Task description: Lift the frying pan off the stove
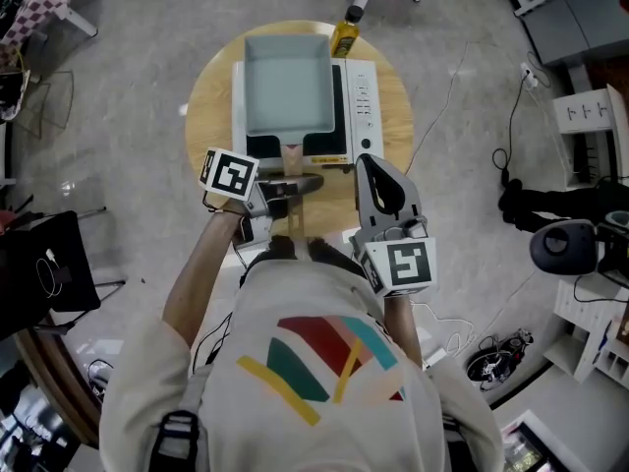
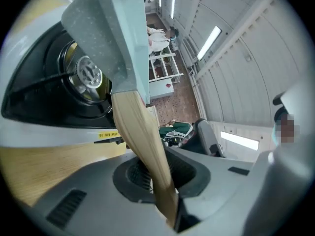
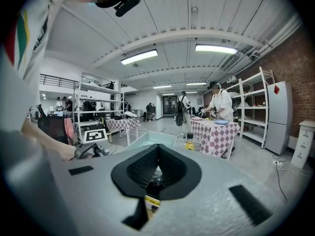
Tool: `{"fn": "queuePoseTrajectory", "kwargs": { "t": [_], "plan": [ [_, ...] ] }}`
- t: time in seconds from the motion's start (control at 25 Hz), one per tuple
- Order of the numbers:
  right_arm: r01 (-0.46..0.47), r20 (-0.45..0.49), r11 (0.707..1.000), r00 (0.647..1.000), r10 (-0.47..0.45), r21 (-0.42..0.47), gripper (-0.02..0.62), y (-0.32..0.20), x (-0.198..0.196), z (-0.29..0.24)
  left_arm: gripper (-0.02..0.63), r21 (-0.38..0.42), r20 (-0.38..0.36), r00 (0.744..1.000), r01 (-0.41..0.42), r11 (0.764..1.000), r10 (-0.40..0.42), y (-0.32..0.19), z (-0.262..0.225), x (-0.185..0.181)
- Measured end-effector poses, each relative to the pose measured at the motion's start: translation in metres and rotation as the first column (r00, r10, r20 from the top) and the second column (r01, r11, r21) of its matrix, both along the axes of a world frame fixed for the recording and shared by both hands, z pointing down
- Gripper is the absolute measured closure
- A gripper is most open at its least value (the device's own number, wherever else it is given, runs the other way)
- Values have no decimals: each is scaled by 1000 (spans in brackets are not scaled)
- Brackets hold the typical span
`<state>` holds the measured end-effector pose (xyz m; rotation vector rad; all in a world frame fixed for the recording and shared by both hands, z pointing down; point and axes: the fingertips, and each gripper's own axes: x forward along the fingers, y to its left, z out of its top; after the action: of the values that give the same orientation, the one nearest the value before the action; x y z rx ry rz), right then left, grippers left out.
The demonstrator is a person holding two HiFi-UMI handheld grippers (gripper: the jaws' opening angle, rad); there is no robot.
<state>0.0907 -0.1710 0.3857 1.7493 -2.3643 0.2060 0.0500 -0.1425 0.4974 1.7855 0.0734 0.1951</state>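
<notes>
The frying pan [image 1: 287, 82], square and pale blue-green, is sitting over the stove [image 1: 362, 96] in the middle of the round wooden surface [image 1: 211, 91]. Its wooden handle [image 1: 292, 155] is pointing back toward the person. The left tongs [image 1: 293, 181] are coming in from the near left and are clenched on that handle. In the left gripper view the wood is running straight down between the two jaws and is pinched where they meet.

From that same low angle the pan's speckled underside is looming over the black burner [image 2: 88, 75]. Whether the pan is resting on the stove or is clear of it, I cannot tell.

The right tongs [image 1: 369, 165] are hanging just to the right of the handle, above the near edge of the surface. Their jaws are pressed together with nothing between them, and they are touching neither pan nor stove.

A yellow bottle [image 1: 345, 35] is standing at the far edge of the surface, just behind the stove. The right gripper view is looking out across the room, where a person [image 3: 220, 102] is standing at a checkered table [image 3: 211, 132].
</notes>
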Motion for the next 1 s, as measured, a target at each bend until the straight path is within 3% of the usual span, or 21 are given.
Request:
{"fn": "queuePoseTrajectory", "kwargs": {
  "t": [0.32,0.48,0.6,1.0],
  "plan": [
    [-39,-29,992,999,43,122,597,-14,8,-35,560,151,-41,998,-35,988,41,4,-72,3],
    [-75,-32,979,996,83,190,597,-21,19,-55,558,248,-31,998,-43,968,52,5,-114,5],
    [-86,-39,970,994,97,228,597,-23,26,-64,558,256,-66,997,-27,966,45,9,-137,7],
    [-107,-27,956,993,119,275,597,-22,32,-77,554,333,-44,998,-17,943,34,21,-163,8]
  ]
}}
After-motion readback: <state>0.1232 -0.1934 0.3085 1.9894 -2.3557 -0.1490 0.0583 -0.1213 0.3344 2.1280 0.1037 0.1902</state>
